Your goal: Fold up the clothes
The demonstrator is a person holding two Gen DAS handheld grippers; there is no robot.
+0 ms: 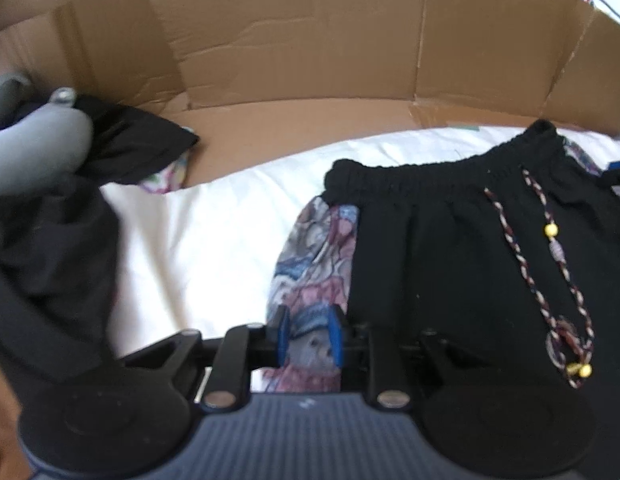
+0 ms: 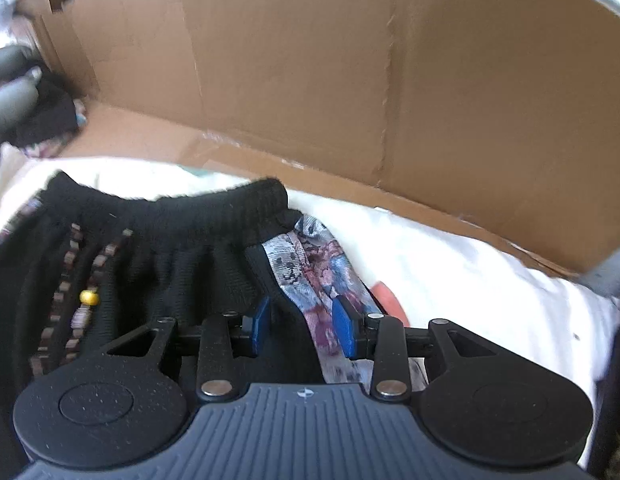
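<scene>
Blue-padded fingers of the left gripper (image 1: 308,338) sit at the bottom centre of the left wrist view, slightly apart, with the patterned side panel (image 1: 315,256) of the black shorts (image 1: 449,264) showing between them; whether the pads actually pinch the cloth cannot be told. These shorts lie flat on a white sheet (image 1: 198,248), elastic waistband (image 1: 429,170) toward the top of the frame, a braided drawstring (image 1: 549,280) with yellow beads at the right. Another dark garment (image 1: 50,248) lies at the left edge. Brown cardboard (image 1: 310,52) fills the upper frame.

In the right wrist view the right gripper (image 2: 303,332) stands wider apart at the bottom centre, straddling the shorts' other patterned edge (image 2: 321,268), pads not pressed against it.
</scene>
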